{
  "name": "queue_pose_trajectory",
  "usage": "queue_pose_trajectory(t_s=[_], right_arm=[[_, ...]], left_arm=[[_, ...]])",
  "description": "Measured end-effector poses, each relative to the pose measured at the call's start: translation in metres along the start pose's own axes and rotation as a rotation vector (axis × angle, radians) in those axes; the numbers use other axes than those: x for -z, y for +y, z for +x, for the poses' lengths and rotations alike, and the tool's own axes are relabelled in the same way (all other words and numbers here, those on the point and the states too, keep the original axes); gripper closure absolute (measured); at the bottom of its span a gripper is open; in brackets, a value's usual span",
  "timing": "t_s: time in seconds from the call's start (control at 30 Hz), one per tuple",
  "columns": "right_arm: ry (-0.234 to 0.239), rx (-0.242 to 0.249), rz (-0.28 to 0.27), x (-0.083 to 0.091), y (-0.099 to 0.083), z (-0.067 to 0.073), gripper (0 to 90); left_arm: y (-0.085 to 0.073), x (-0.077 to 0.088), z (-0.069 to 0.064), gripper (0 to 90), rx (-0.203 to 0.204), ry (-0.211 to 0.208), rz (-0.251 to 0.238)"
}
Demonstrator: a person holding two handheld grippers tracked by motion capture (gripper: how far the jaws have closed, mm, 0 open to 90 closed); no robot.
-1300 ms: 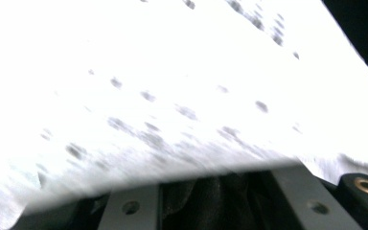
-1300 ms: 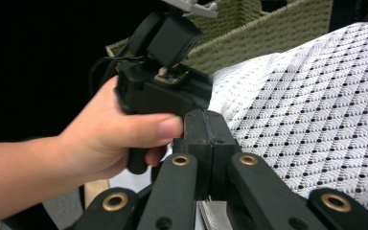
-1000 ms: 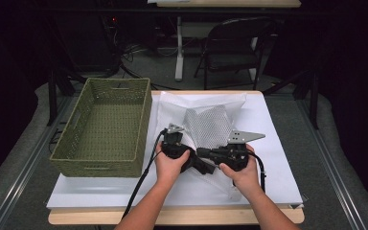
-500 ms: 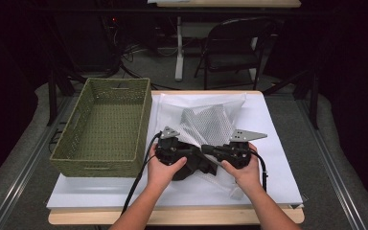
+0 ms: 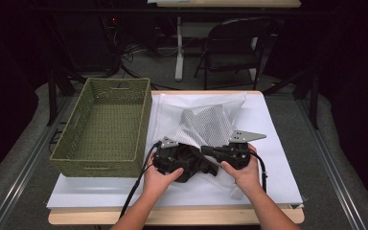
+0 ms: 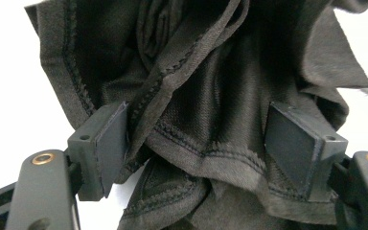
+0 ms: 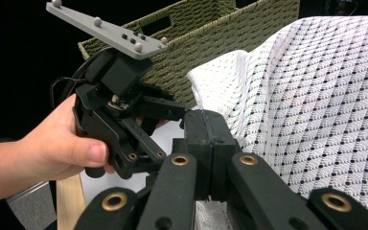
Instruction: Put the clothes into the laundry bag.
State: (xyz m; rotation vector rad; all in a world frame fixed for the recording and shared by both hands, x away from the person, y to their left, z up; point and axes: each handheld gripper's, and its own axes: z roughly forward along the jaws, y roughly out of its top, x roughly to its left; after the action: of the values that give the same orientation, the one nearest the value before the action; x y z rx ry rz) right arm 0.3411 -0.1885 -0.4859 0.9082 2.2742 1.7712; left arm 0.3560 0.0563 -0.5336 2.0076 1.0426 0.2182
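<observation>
From above we see our left tongs [image 5: 184, 160] at the black garment [image 5: 191, 165], bunched on the surface [image 5: 278, 143] before the mesh bag [image 5: 206, 124]. The left gripper view shows them just opened, cloth loose between. The right tongs [image 7: 210, 143] are clenched empty.

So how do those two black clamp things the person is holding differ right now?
The left gripper has its jaws apart; they have just been opening, with the black cloth bunched loosely between the pads. The right gripper has its jaws pressed together; I can't tell if anything is pinched there. The left one faces the dark cloth, the right one sits by the white mesh bag. Both are black, hand-held, and carry a grey plate.
</observation>
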Motion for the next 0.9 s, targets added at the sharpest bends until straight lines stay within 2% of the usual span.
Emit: queue_pose_trajectory(t_s=[0.03, 0.27, 0.4, 0.43, 0.57, 0.77, 0.9], right_arm=[[0.000, -0.004, 0.000, 0.000, 0.000, 0.000, 90.0], [-0.003, 0.003, 0.007, -0.001, -0.002, 0.000, 90.0], [-0.003, 0.010, 0.016, -0.002, -0.002, 0.000, 90.0], [-0.003, 0.008, 0.017, -0.002, -0.002, 0.001, 90.0], [-0.002, 0.009, 0.016, -0.003, -0.003, 0.001, 90.0], [-0.002, 0.011, 0.017, -0.003, -0.003, 0.002, 90.0], [0.000, 0.010, 0.015, -0.002, -0.003, 0.002, 90.0]], left_arm=[[-0.001, -0.003, -0.001, 23.7, -0.002, 0.013, -0.003], [-0.008, -0.020, -0.002, 22.8, -0.006, 0.020, 0.028], [-0.011, -0.026, -0.001, 27.6, -0.019, 0.030, 0.043], [-0.011, -0.027, 0.000, 30.0, -0.036, 0.031, 0.052], [-0.012, -0.028, 0.000, 37.2, -0.040, 0.041, 0.049], [-0.011, -0.027, -0.001, 41.8, -0.056, 0.055, 0.063], [-0.011, -0.027, -0.002, 43.2, -0.052, 0.061, 0.066]])
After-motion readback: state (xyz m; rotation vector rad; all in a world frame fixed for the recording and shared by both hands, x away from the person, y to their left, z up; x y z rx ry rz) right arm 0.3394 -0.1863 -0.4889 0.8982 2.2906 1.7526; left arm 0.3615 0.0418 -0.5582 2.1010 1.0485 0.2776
